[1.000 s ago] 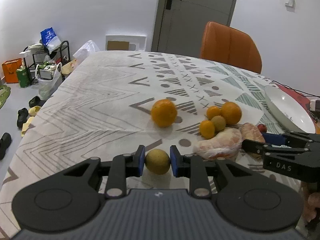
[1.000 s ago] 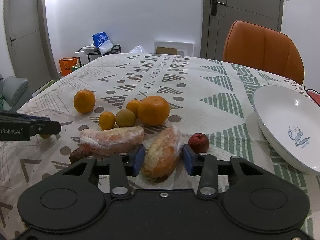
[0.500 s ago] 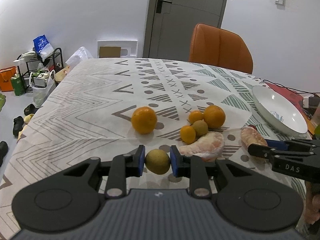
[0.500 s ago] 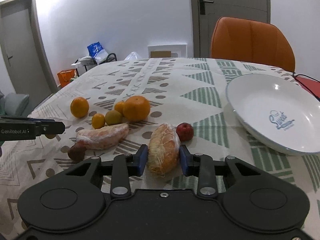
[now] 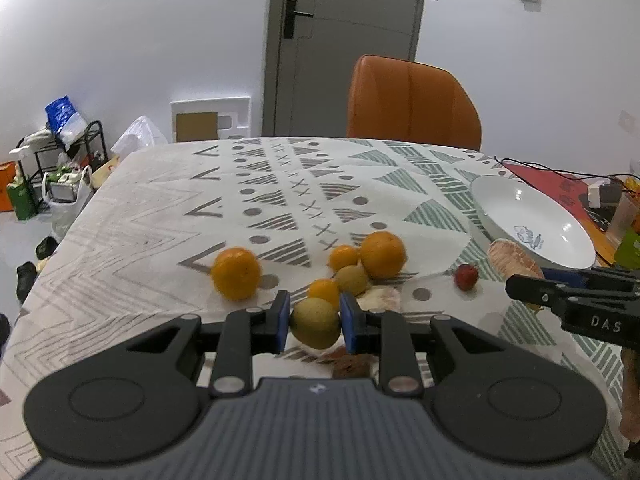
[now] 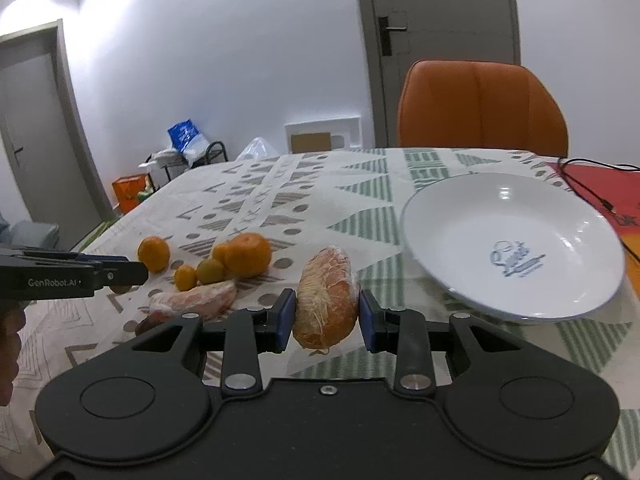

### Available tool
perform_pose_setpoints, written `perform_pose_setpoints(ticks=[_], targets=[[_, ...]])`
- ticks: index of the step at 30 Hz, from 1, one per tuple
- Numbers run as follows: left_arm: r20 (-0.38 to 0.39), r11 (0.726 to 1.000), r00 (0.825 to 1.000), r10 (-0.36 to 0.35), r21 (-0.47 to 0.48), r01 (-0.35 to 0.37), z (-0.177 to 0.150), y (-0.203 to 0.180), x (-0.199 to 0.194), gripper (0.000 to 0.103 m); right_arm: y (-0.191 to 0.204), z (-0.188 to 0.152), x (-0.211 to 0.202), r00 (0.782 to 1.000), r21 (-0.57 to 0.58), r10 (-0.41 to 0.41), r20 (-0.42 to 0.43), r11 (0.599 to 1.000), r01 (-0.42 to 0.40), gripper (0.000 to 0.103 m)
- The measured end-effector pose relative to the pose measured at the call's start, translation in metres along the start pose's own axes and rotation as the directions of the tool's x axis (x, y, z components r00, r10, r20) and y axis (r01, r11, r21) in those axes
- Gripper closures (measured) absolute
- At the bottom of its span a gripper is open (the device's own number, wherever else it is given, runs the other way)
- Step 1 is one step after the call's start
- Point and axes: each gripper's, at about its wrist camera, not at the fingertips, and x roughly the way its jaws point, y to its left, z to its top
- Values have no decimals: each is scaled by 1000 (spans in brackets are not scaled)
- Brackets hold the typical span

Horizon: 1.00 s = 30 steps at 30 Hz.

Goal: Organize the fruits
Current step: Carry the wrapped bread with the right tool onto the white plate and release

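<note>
My left gripper (image 5: 314, 322) is shut on a small green-yellow round fruit (image 5: 315, 323), held above the patterned tablecloth. My right gripper (image 6: 327, 316) is shut on a plastic-wrapped pomelo wedge (image 6: 326, 298), lifted clear of the cloth and close to the white plate (image 6: 472, 200). In the left wrist view the same wedge (image 5: 512, 260) sits at the plate's near rim (image 5: 486, 216). On the cloth lie a lone orange (image 5: 236, 274), a cluster of oranges (image 5: 382, 254) with a green fruit (image 5: 352, 279), a second wrapped wedge (image 6: 196, 300) and a small red fruit (image 5: 466, 276).
An orange chair (image 5: 412, 104) stands at the table's far side. A black cable (image 6: 588, 184) runs over a red mat (image 6: 600, 188) right of the plate. Bags and a rack (image 5: 60, 160) crowd the floor at the left. A hand (image 6: 10, 344) shows at the left edge.
The right gripper has lifted the wrapped wedge off the cloth and carried it right toward the plate. The left gripper, still holding its fruit, has moved right, closer to the fruit cluster.
</note>
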Motion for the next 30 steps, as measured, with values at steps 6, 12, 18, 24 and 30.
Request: perform_pose_setpoints(ticks=[6,12,18,24,30], targets=[[16,999,1000,-20,32,19,8,-20,3,78,-24,3,-12,999,38,-27,38,999,26,71],[24,997,999,-43,61,41,16,-37,8,78,-47,5,-20,996,69,-69,64,995,65,71],[33,994,997,-66,83,63,22,-52,14,78,-66,1,-22,991,93,-117,59,989,111,71],[24,991,996,-87,106,84,28,-63,22,78,-82,-3,-22,983,118,-172,60,979,164,71],[27,987,995,-101,129,97,35,-77,29,78,-94,-2,-19,973,108,-224,65,970,216,71]])
